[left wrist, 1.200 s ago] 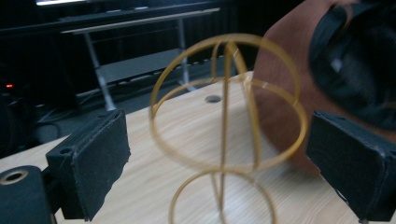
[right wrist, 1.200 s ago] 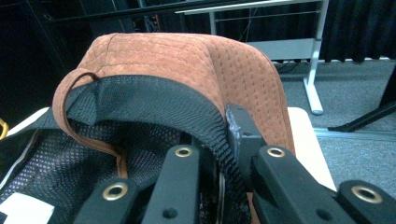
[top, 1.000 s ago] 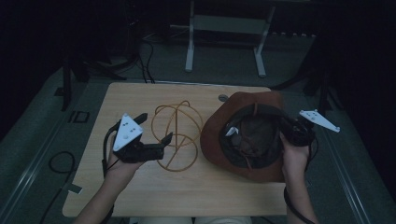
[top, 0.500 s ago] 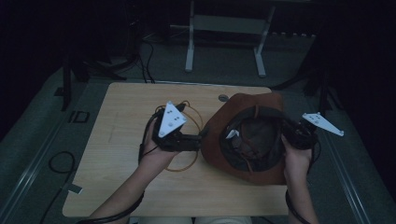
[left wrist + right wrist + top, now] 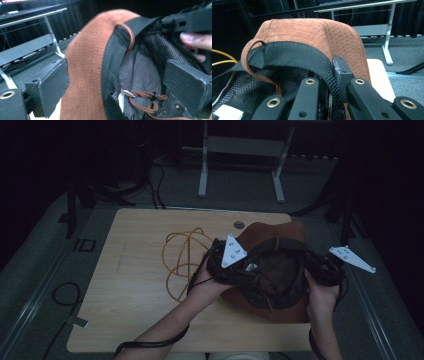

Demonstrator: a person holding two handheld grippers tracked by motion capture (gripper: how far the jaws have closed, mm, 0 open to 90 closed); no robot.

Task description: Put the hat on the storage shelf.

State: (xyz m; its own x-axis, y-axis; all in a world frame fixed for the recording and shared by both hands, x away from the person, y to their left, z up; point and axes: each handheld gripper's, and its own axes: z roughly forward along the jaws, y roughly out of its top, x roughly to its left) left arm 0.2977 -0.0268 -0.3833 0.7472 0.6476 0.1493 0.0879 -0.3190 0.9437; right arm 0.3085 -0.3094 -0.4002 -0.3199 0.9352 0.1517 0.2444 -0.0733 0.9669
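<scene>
Can't see my left gripper's [image 5: 248, 270] jaw tips in the high view, they're behind the hat's [image 5: 272, 307] brim. Orange cable [image 5: 181, 260] partly under my left hand [image 5: 207, 280]. Hat tag [image 5: 124, 96] unreadable; table's [image 5: 140, 320] near edge cut off.

open left gripper [image 5: 125, 82] jaws straddle the brown hat [image 5: 87, 65] brim's black band.

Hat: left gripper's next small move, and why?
Probably close the left gripper on the hat brim. Its jaws stand open astride the brown brim and black mesh lining, while the right gripper is already shut on the opposite edge, so a second grip would steady it.
</scene>
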